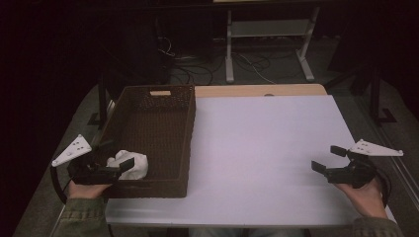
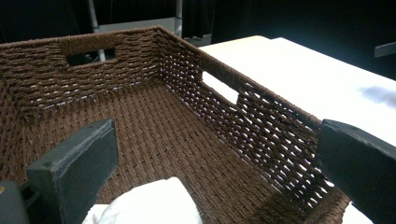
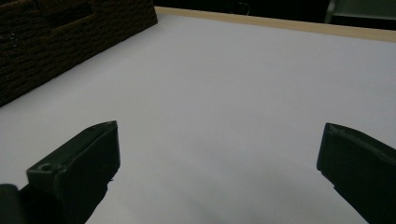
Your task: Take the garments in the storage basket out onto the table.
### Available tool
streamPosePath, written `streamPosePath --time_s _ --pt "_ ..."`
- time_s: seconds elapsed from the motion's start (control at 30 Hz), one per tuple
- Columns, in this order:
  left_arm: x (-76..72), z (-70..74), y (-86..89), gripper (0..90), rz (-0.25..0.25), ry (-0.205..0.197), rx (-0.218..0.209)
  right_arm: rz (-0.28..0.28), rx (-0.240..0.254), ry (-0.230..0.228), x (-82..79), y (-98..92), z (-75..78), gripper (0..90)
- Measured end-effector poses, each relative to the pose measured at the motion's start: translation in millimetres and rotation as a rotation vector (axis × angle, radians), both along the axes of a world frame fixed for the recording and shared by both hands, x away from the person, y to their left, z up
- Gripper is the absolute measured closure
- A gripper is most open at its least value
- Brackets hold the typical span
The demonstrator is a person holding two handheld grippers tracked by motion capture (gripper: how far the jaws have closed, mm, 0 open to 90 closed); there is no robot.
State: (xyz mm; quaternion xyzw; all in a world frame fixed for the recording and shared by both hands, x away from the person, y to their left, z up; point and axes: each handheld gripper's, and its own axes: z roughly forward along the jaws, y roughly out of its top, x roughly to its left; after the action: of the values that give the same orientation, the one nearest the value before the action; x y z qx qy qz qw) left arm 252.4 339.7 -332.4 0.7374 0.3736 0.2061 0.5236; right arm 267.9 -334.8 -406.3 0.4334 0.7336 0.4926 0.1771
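Left gripper (image 1: pixel 116 167), jaws spread wide, hovers over the white cloth (image 1: pixel 129 163), pads not pressing it. The cloth sits crumpled in the brown woven basket's (image 1: pixel 148 101) near corner, at 8 o'clock on the table (image 1: pixel 257 148). It looks soft, light and limp; best pinched at a raised fold. Bunched, no clear long axis or heading. Right gripper (image 1: pixel 332 160) at 4 o'clock, jaws spread, empty.

Olive-green sleeves (image 1: pixel 79 217); black grippers with blocky black fingers (image 2: pixel 74 168), pale three-cornered plates.
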Motion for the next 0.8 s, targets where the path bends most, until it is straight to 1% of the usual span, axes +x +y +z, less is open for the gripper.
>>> streamPosePath --time_s 0.13,0.17,0.3,0.57,0.8 --pt "-0.5 0.4 1.2 0.0 0.001 -0.003 -0.002 0.002 -0.001 0.004 0.0 0.3 -0.1 0.0" --pt "-0.9 0.5 1.2 0.0 0.003 -0.003 -0.009 0.003 -0.002 0.005 -0.1 0.4 -0.1 0.0" --pt "-1.6 1.5 3.0 0.0 0.004 -0.008 -0.006 0.005 -0.002 0.007 -0.3 1.0 -0.2 0.0" --pt "-3.5 2.6 7.9 0.0 0.025 -0.010 -0.018 0.015 -0.017 0.022 -0.7 3.7 -1.9 0.0" --pt "-4.4 6.6 4.4 0.0 0.020 -0.012 0.004 0.015 -0.018 0.023 -1.1 3.7 -2.4 0.0"
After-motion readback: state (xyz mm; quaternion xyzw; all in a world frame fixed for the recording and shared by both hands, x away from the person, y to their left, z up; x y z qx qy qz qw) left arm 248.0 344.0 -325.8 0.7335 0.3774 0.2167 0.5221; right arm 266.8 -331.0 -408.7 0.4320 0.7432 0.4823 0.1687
